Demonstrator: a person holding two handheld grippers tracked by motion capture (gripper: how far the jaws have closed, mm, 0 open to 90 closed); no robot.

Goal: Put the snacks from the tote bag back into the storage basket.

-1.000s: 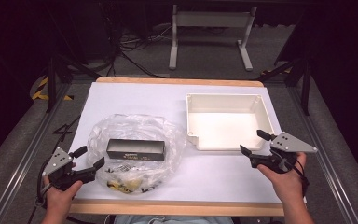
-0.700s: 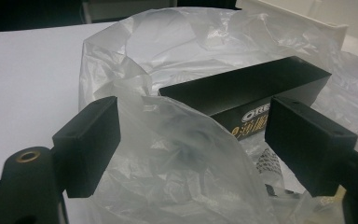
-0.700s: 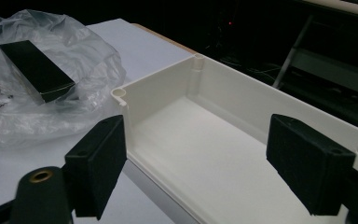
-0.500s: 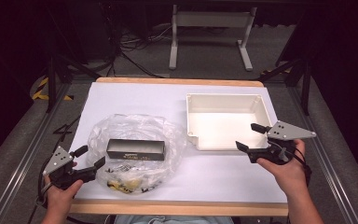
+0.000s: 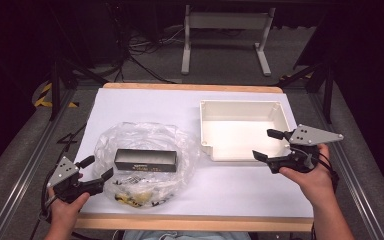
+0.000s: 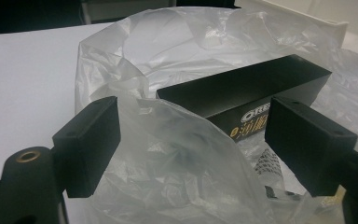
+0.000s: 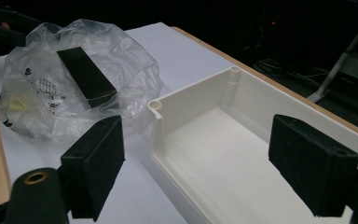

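High view: crinkled clear plastic bag [image 5: 145,160] wraps oblong black box [image 5: 146,160]

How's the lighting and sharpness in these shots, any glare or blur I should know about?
High view: the white table sheet is evenly lit against dark surroundings, the overall picture a little soft. Left gripper view: the clear plastic bag close to the lens looks hazy, with bright sheen on its folds; the black box reads fairly clearly. Right gripper view: the white tray is bright, and the background is dark.

Both hands hold their tools low near the table's front edge, left gripper [image 5: 96,168] and right gripper [image 5: 267,145] with fingers spread apart.
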